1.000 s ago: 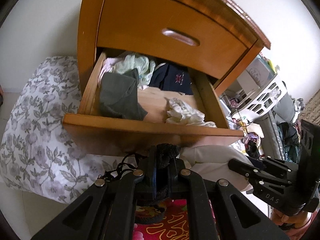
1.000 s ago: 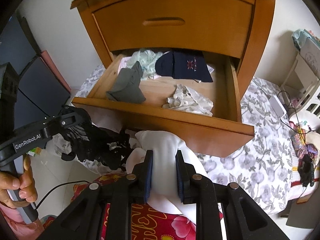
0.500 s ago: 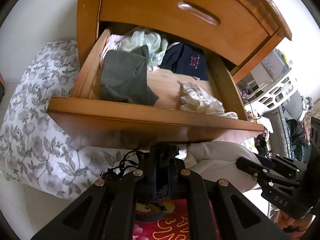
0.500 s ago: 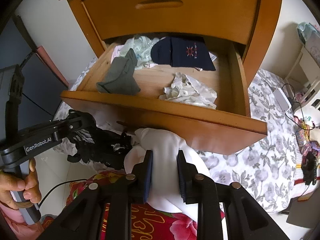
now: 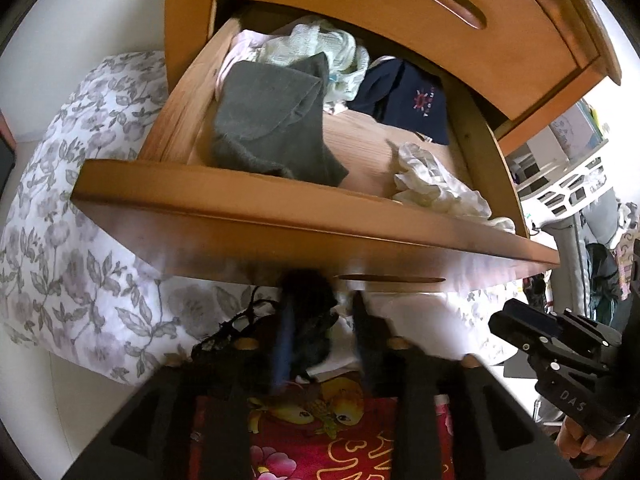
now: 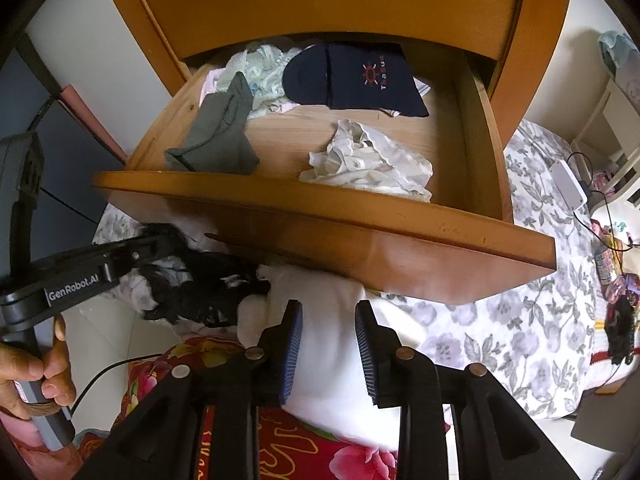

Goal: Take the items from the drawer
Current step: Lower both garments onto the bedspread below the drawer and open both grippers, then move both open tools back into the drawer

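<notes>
Tools are both opening below the drawer (image 6: 320, 240): our left tool (image 5: 320, 344) lets the black underwear (image 5: 312, 320) go, our right tool (image 6: 328, 348) loosens around the white cloth (image 6: 328, 320), so two items are out.

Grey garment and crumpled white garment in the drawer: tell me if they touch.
Apart. The right wrist view shows bare wood between the grey garment and the crumpled white garment.
</notes>
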Demonstrator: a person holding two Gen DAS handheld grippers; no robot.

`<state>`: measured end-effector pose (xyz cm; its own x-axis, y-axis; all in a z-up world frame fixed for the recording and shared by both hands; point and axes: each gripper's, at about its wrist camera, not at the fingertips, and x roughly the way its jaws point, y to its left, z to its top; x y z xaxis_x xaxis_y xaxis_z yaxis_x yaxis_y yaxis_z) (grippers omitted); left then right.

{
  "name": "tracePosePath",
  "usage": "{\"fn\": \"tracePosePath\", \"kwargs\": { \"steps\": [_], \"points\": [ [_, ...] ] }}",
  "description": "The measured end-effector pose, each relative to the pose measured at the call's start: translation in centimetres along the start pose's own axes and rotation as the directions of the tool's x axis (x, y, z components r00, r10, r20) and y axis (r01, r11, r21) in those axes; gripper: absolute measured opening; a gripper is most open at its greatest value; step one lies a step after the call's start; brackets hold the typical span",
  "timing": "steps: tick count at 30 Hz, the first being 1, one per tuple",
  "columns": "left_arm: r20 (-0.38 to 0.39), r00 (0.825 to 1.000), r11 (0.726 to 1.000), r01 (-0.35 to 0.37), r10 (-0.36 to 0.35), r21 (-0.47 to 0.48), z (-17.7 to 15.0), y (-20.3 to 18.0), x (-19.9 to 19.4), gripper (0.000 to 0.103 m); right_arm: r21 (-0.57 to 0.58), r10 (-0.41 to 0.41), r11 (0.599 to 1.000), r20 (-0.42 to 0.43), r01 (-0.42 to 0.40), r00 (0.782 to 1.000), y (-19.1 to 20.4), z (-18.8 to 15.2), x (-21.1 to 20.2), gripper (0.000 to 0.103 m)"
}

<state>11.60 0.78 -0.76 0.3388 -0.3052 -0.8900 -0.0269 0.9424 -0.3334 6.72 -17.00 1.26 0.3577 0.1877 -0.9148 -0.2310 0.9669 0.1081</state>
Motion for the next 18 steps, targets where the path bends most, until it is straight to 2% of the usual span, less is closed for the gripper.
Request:
{"fn": "tracePosePath", "kwargs": {
  "steps": [5,6,8,10,13,15,18],
  "points": [
    [0.002,1.000,1.000,-0.014,0.014,-0.014,0.1,0.4,-0.3,0.066,-0.008,-0.002,1.000,0.001,0.002,1.000,0.1,0.2,-0.2,0.032],
    [0.001,1.000,1.000,-0.019,0.019,-0.019,0.1,0.5,-0.3,0.067,-0.010,-0.001,1.000,-0.002,0.001,1.000,0.2,0.1,-0.1,0.034],
    [-0.006,0.999,0.999,-0.034,0.034,-0.032,0.1,0.7,-0.2,0.068,-0.014,-0.001,1.000,-0.006,0.001,1.000,0.3,0.0,0.0,0.041],
    [-0.011,0.999,0.998,-0.044,0.043,-0.038,0.1,0.9,-0.2,0.068,-0.016,-0.002,1.000,-0.005,0.002,1.000,0.4,-0.1,0.1,0.058],
    [-0.011,0.998,0.998,-0.057,0.057,-0.041,-0.1,1.1,-0.2,0.070,-0.013,-0.012,1.000,-0.007,0.012,1.000,0.3,-0.1,0.1,0.068],
    [-0.008,0.998,0.997,-0.067,0.067,-0.043,-0.1,1.3,-0.2,0.083,-0.011,-0.023,1.000,-0.003,0.023,1.000,0.1,-0.1,0.0,0.072],
    [0.010,0.997,0.996,-0.074,0.074,-0.044,-0.1,1.3,-0.6,0.084,-0.004,-0.031,1.000,-0.003,0.031,1.000,-0.2,-0.2,0.0,0.077]
  ]
}}
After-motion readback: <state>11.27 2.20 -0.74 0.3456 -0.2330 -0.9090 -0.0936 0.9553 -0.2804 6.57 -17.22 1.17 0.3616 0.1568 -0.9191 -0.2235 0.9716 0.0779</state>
